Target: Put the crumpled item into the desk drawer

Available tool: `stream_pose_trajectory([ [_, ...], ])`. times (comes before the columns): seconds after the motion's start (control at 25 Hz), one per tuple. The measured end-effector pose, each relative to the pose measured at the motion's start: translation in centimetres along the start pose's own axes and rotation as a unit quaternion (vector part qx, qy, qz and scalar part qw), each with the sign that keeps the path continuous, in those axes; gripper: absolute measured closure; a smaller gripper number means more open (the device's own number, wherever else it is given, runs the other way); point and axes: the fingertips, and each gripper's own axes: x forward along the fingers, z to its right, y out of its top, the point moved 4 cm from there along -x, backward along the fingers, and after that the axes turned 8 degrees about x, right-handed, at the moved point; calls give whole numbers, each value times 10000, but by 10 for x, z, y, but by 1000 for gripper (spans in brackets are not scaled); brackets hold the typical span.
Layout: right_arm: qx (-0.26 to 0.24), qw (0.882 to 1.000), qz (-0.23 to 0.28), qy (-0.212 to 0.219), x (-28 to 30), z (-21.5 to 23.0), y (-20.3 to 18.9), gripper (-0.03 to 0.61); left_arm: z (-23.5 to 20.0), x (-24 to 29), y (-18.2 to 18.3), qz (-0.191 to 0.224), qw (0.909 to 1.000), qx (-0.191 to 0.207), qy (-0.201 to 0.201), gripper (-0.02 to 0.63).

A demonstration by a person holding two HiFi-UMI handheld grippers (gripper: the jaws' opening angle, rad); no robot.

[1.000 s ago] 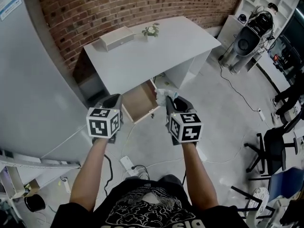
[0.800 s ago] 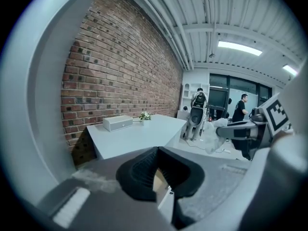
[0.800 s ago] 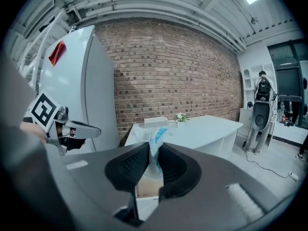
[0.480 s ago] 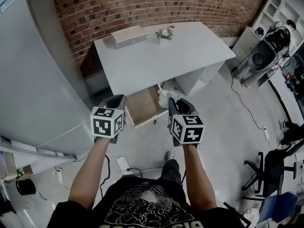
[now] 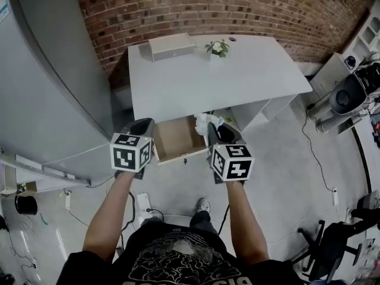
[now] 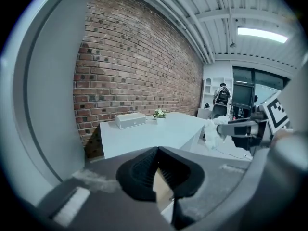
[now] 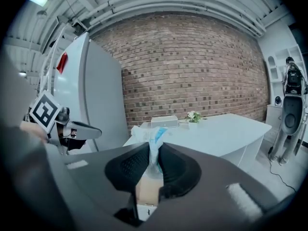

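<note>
While the right claw [image 5: 212, 127] pinches the crumpled wad [image 5: 205, 121], white paper with a streak of blue, its jaws are narrowed onto it and the paper sticks out past their tips. From our head view the wad sits at the right edge of the open drawer [image 5: 176, 139], close to the near edge of the table [image 5: 237, 79]. We cannot tell how high above the drawer it hangs. The left claw [image 5: 142, 125] is at the drawer's left side, jaws together with nothing between them.

We judge the main risk to be letting go too soon. The wad seems to be at the drawer's right wall rather than over its middle, so it could tip off the rim and drop to the floor [image 5: 279, 159]. Light paper may also cling to a pad as the jaws part and then fall crooked. Since the drawer is only partly clear of the table, reaching too far could knock the wad or the claw against the table's edge. A bump from the left claw could push the drawer inward.
</note>
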Motion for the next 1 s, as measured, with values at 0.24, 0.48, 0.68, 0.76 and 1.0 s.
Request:
stream_pose_trajectory([
  [0.24, -67, 9986, -200, 479, 12, 32, 5, 520, 23, 16, 8, -170, 9990, -137, 394, 614],
  [0.48, -120, 9953, -323, 902, 27, 58, 17, 520, 40, 30, 20, -280, 9966, -200, 755, 614],
  [0.68, -164, 9903, -439, 1307, 41, 69, 19, 520, 51, 34, 23, -391, 9928, -294, 1091, 614],
  [0.76, -190, 9880, -489, 1451, 46, 69, 19, 520, 53, 34, 22, -433, 9913, -331, 1201, 614],
  [1.0, -276, 9820, -586, 1773, 61, 62, 15, 520, 50, 23, 12, -534, 9859, -422, 1528, 614],
])
